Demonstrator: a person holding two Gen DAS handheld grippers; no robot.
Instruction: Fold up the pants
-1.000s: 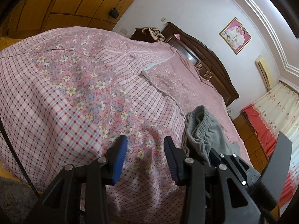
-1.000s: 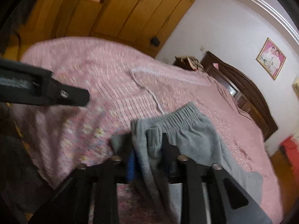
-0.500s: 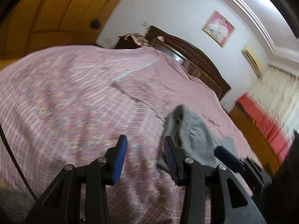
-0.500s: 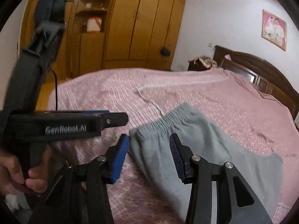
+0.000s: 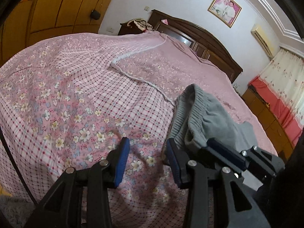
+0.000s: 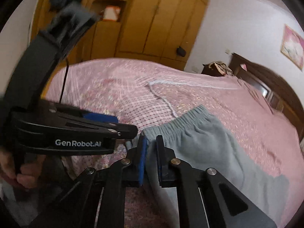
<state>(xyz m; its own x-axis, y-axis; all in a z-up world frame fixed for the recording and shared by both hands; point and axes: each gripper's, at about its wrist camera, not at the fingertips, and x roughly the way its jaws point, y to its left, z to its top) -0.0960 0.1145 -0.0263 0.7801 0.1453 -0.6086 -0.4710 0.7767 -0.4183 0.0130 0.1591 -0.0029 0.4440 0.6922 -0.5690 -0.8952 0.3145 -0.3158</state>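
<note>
Grey sweatpants lie on the pink bed, waistband toward me. My right gripper is at the waistband's near corner. Its jaws are closing, grey fabric fills the narrow gap between them, and the pads press on it. In the left wrist view the right gripper holds that corner raised off the bed. My left gripper hovers open just left of the waistband, over the floral bedspread. Only a blurred brownish cord swings in front of its jaws.
The pink floral and checked bedspread covers the whole bed. A dark wooden headboard and a nightstand stand at the far end, with wooden wardrobes at the left. A person's hand holds the left gripper.
The right gripper's jaws have gone from wide apart around the waistband to nearly together on it, and the corner has lifted. The left gripper has shifted sideways and rolled while staying open.
</note>
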